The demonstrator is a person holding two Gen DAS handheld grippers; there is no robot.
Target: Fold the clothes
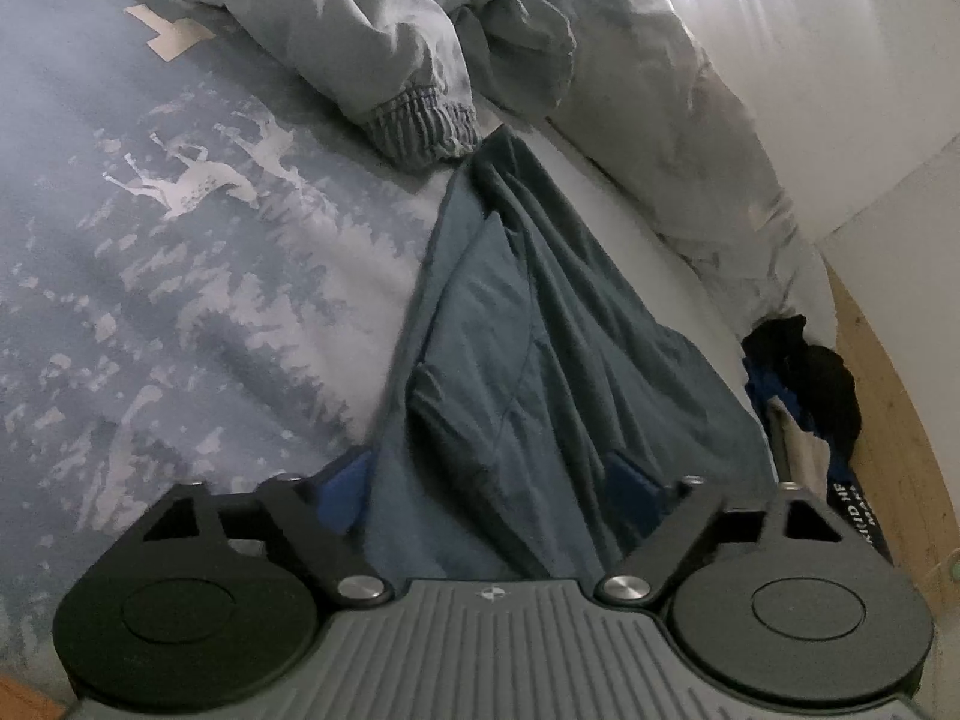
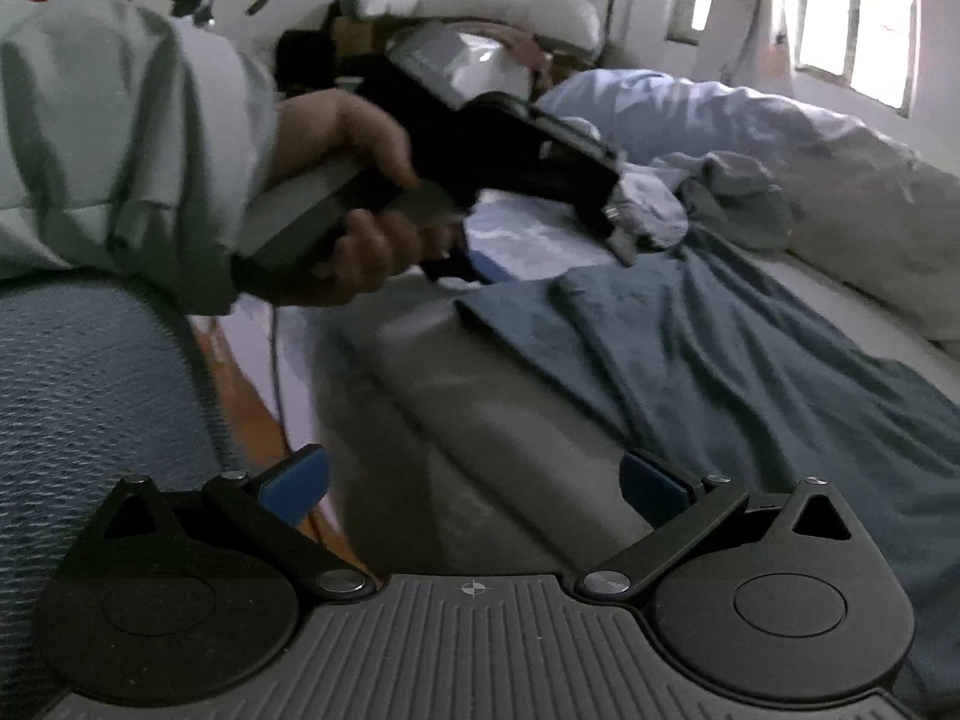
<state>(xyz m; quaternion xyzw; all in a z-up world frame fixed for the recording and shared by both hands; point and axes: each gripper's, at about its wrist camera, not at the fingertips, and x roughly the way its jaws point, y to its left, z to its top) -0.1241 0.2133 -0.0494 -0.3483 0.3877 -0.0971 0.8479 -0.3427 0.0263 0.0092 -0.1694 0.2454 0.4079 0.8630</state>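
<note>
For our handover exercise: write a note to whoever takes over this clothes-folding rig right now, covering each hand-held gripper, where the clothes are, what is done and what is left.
Left hand-held gripper: jaws apart, astride the teal garment, pads not clearly pressing.
Right hand-held gripper: open, empty, over the bed edge.
Teal garment: lies rumpled on the bed.
Grey garment: bunched beyond it, cuff touching it.
Done: nothing folded.
Left: flatten and fold both.
</note>
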